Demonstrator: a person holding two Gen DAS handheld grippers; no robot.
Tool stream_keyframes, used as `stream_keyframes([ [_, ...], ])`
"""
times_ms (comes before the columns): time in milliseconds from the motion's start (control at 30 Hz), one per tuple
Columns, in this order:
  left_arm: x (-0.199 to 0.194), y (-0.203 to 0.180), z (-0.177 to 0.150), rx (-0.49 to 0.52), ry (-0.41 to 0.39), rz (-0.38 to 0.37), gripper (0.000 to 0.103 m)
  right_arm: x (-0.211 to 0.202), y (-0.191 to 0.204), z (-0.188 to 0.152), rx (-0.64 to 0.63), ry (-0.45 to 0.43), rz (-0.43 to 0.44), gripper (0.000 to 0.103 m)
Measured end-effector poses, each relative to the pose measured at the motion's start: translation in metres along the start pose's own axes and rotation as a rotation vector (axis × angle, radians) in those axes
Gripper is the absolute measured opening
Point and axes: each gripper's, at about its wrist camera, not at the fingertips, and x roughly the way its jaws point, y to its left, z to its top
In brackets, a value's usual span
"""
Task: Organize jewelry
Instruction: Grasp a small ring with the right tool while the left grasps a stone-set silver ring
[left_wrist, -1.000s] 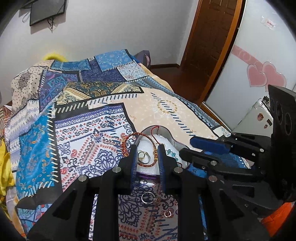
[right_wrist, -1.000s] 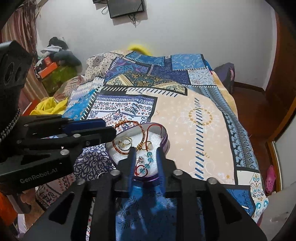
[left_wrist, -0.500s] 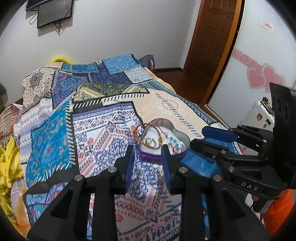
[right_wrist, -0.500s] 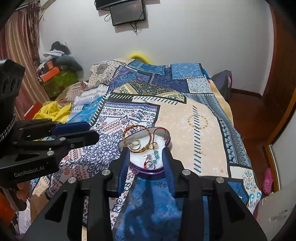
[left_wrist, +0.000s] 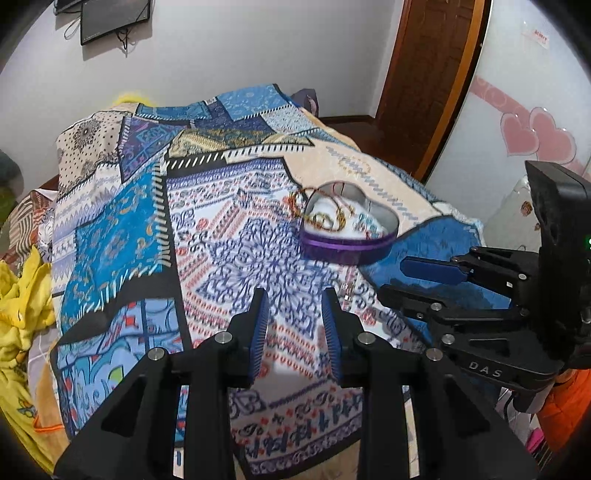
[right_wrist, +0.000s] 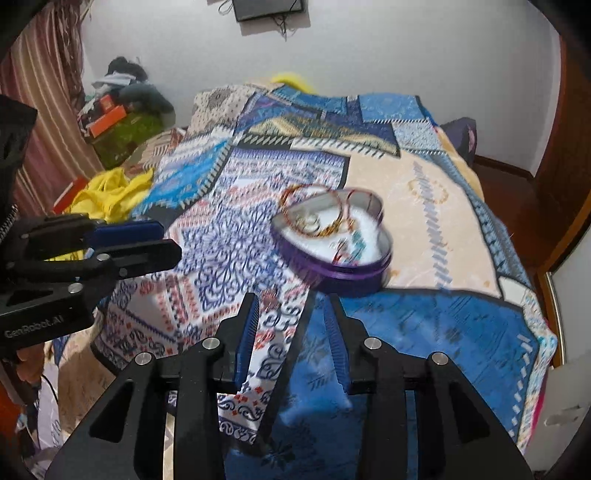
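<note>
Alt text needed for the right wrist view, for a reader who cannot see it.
A purple heart-shaped tin holding bracelets and rings sits on a patchwork bedspread. The right gripper hangs short of it, jaws apart and empty; the left gripper shows at the left edge.

Heart-shaped tin (left_wrist: 349, 236) (jewelry inside) sits on bedspread (left_wrist: 221, 236) beyond the empty, parted left gripper (left_wrist: 293, 314).

Jewelry (right_wrist: 325, 225) in tin (right_wrist: 332, 271) motion-blurred.

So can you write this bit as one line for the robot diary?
left tool: open, holds nothing | right tool: open, holds nothing | heart tin: on bedspread, jewelry inside | beaded bracelet: hangs over rim
</note>
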Motion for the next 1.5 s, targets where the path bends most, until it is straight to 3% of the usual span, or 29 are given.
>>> stream_keyframes([
  [267,0.009,0.004,-0.017,-0.018,0.048,-0.023,0.029,0.018,0.017,-0.019,-0.051,0.057,0.011,0.033],
  [400,0.012,0.002,-0.019,-0.013,0.058,-0.031,0.029,0.017,0.023,-0.025,-0.097,0.042,-0.021,0.032],
  [533,0.015,-0.001,-0.019,-0.015,0.065,-0.039,0.029,0.018,0.019,-0.025,-0.095,0.043,-0.010,0.010],
  [767,0.024,-0.007,-0.014,0.003,0.085,-0.046,0.030,0.012,0.011,-0.027,-0.055,0.024,0.021,0.010],
  [833,0.028,-0.009,-0.011,0.004,0.090,-0.048,0.040,0.008,0.006,-0.027,-0.035,0.014,0.023,0.010],
  [900,0.033,-0.012,-0.008,0.006,0.092,-0.045,0.042,0.005,0.000,-0.026,-0.019,0.001,0.015,0.010],
  [1200,0.066,-0.023,0.003,0.026,0.151,-0.061,0.042,-0.013,-0.030,-0.018,0.048,-0.063,-0.008,0.010],
  [1500,0.078,-0.033,0.006,0.057,0.136,-0.054,0.043,-0.014,-0.042,-0.016,0.076,-0.083,-0.013,0.010],
])
